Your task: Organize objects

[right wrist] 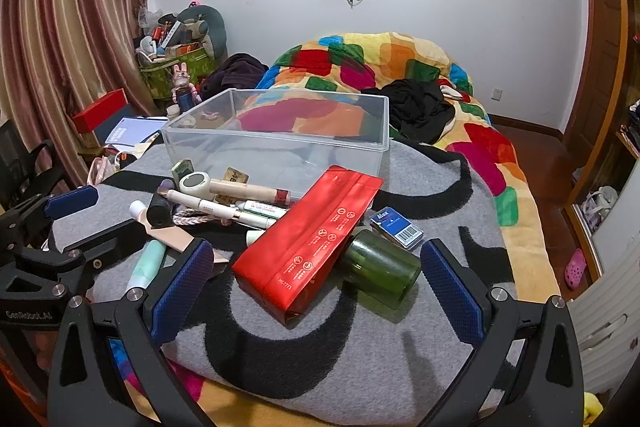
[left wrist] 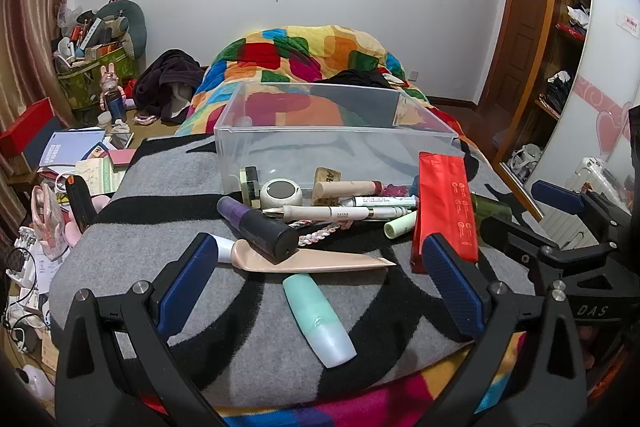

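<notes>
Nearest the left wrist camera, the left tool [left wrist: 320, 267] hangs released, its blue pads [left wrist: 186, 283] wide apart and gripping nothing, above a mint bottle [left wrist: 320, 319] lying on the grey blanket [left wrist: 120, 251]. Just beyond it a beige tube [left wrist: 316, 261] lies flat with a purple bottle [left wrist: 260, 227] resting across it. Farther back a jumble of pens [left wrist: 320, 213], a white round case [left wrist: 282, 193] and a braided cord [left wrist: 320, 233] sits against the front wall of the clear bin [left wrist: 336, 135], which holds nothing visible (only bedding shows through it). A red pouch [left wrist: 444, 211] leans at the right, beside the right tool [left wrist: 556, 215]. From the right wrist, the right tool [right wrist: 316, 275] is likewise released, pads spread to either side of the red pouch [right wrist: 312, 235] and a green jar [right wrist: 380, 267] lying on its side, touching the pouch. A small blue box [right wrist: 396, 227] lies just behind the jar. The bin [right wrist: 280, 135] stands farther back on the blanket [right wrist: 400, 347], and the left tool [right wrist: 72, 197] shows at the left edge.
</notes>
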The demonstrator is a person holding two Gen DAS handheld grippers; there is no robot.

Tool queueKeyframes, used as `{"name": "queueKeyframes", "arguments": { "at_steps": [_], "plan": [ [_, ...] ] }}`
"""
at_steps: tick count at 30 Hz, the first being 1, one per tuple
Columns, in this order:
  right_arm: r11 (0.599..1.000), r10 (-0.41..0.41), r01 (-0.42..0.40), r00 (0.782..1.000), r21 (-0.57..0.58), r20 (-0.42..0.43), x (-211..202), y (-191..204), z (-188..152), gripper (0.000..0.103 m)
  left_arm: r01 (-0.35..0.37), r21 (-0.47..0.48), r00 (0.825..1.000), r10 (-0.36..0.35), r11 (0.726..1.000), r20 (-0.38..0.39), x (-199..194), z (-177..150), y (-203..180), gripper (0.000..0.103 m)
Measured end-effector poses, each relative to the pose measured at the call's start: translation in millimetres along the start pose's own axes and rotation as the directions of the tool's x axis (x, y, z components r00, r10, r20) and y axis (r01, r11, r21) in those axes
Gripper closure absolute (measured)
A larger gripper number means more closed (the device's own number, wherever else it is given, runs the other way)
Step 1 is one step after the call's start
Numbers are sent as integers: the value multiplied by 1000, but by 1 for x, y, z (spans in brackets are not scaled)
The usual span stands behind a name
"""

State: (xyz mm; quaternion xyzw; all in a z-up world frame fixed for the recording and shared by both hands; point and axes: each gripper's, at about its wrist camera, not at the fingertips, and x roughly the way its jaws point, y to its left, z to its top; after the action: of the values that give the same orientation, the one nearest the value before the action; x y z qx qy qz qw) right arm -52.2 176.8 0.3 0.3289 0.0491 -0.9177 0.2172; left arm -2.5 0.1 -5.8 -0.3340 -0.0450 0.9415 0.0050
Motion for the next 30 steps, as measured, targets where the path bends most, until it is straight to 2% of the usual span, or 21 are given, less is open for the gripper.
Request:
{"name": "queueKeyframes", "arguments": {
  "at_steps": [30],
  "plan": [
    [1000,18,-18,1000,6,3,-1,-2,0,0,8,-2,1000,-8,1000,-6,-1,-1,-1,0]
  ]
}}
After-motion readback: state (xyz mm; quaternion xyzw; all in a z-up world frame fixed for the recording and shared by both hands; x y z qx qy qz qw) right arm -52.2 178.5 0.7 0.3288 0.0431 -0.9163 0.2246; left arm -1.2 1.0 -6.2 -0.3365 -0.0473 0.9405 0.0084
